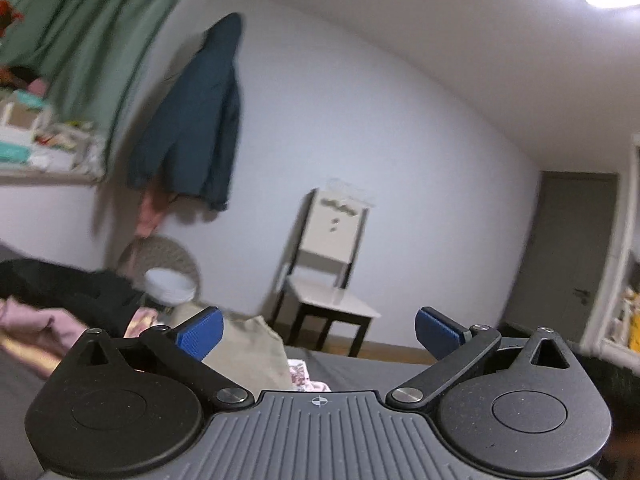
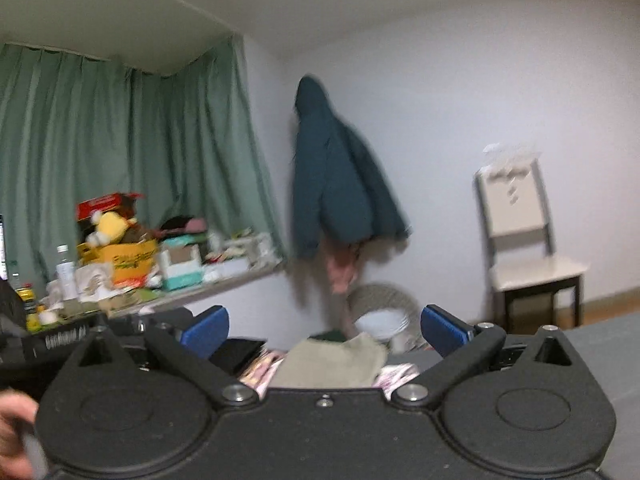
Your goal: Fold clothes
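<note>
A beige garment [image 1: 248, 350] lies on the dark grey surface [image 1: 372, 374] just ahead of my left gripper [image 1: 318, 332], which is open with nothing between its blue pads. A floral pink cloth [image 1: 300, 374] pokes out beside the beige piece. A pink garment [image 1: 36, 322] and a black one [image 1: 68, 288] lie to the left. In the right wrist view the same beige garment [image 2: 332, 360] rests on the floral cloth [image 2: 396, 372], below my open, empty right gripper [image 2: 324, 330]. Both cameras tilt upward toward the wall, and the frames are blurred.
A dark blue jacket [image 2: 340, 180] hangs on the white wall. A chair [image 1: 328, 272] stands by the wall, a wicker basket with a white bowl [image 2: 382, 324] beside it. Green curtains [image 2: 120, 152] hang over a cluttered shelf [image 2: 160, 268]. A hand [image 2: 14, 424] shows at lower left.
</note>
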### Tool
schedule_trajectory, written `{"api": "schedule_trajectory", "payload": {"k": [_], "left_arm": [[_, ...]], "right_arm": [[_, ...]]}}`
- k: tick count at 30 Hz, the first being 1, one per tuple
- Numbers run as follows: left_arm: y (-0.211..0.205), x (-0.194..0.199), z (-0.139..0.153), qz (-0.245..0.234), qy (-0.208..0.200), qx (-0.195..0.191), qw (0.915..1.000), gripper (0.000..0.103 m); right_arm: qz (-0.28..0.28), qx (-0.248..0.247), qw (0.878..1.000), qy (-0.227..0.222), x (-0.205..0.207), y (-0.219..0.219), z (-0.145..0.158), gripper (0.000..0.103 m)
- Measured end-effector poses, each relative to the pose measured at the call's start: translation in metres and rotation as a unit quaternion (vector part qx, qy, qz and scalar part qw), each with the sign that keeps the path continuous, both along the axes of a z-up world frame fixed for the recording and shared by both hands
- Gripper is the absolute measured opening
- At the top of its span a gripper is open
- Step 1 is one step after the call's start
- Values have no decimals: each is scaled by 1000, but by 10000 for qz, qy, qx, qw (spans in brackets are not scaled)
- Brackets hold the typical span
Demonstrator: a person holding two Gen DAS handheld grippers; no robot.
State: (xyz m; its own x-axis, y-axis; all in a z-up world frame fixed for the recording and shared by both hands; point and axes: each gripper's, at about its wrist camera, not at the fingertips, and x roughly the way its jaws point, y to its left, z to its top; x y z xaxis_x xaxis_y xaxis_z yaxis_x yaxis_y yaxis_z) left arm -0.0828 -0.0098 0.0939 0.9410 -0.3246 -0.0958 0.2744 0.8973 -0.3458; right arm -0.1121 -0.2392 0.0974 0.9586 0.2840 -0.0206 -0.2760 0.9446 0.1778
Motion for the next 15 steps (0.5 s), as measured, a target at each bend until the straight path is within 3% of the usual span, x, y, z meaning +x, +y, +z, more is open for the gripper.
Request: {"api": "schedule_trajectory", "payload": {"k": [3, 6, 10, 15], "left_arm": [[-16, 2, 22, 509, 299, 86, 9982, 102], [-36, 9, 45, 1308, 771, 507, 9871, 102], [-43, 22, 55, 1711, 1290, 514, 9754, 102], [-39, 23, 52, 2260, 1689, 895, 9552, 102]], "right_arm": [[-580, -47, 9980, -228, -15, 3, 3, 103], [-939, -8, 9954, -192, -20, 6, 13, 103], [-1537, -452, 9866, 294, -6, 22, 32, 103], [-1635, -308, 9836, 698, 4, 31, 43, 103]]}}
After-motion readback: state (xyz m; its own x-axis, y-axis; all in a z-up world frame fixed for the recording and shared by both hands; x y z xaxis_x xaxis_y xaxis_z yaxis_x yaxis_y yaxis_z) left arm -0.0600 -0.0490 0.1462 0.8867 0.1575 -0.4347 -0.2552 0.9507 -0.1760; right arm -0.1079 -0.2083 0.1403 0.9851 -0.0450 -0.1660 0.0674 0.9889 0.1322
